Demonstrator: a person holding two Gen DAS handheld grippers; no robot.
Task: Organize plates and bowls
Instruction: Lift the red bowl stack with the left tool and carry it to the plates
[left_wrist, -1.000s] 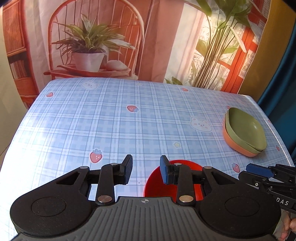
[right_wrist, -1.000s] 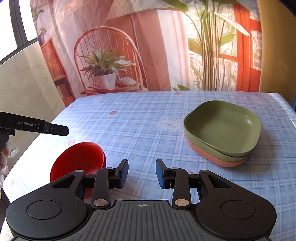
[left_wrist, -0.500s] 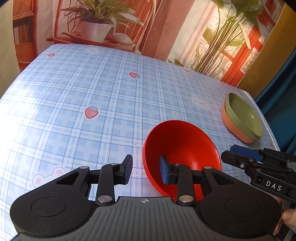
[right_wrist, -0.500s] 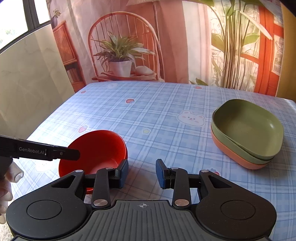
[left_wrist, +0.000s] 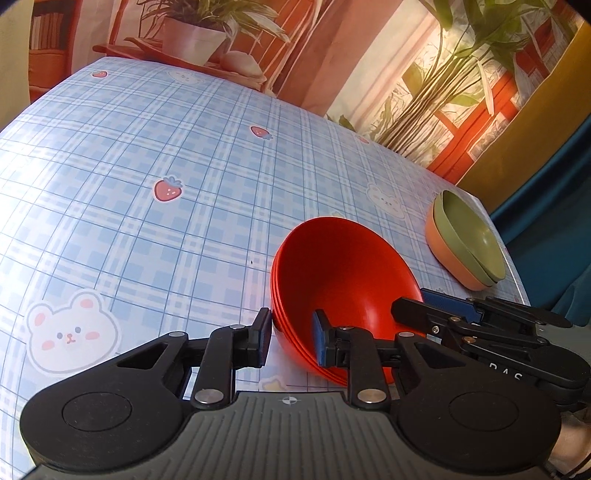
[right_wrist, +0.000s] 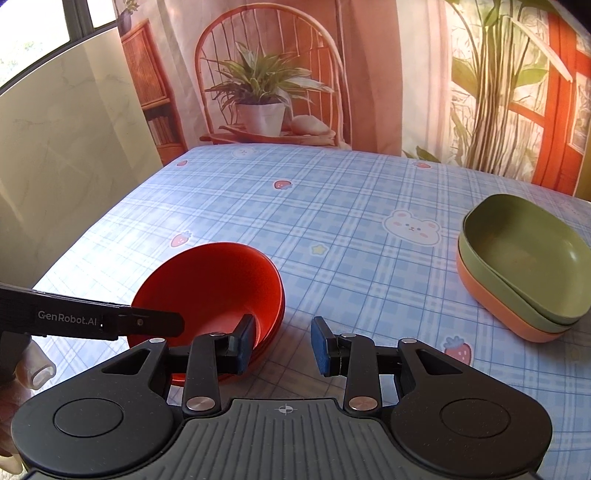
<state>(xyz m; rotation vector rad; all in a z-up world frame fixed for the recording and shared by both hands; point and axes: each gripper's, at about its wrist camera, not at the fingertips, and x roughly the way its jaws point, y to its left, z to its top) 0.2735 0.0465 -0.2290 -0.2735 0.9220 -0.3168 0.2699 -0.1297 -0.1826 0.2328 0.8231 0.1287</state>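
A stack of red bowls (left_wrist: 343, 273) sits near the table's front edge; it also shows in the right wrist view (right_wrist: 210, 288). My left gripper (left_wrist: 291, 341) is open, its jaws straddling the stack's near-left rim, one finger inside the bowl. My right gripper (right_wrist: 282, 345) is open, its left finger at the stack's right rim, one finger inside. Green plates stacked on an orange plate (right_wrist: 517, 266) sit at the right; they also show in the left wrist view (left_wrist: 465, 240).
The table (right_wrist: 332, 206) wears a blue plaid cloth with bear and strawberry prints. A printed backdrop with a chair and plants hangs behind the far edge. The table's right edge runs just past the plate stack.
Both grippers have moved forward and down to the red bowls. The left jaws now straddle the rim. The right gripper has closed in on the stack's right side.
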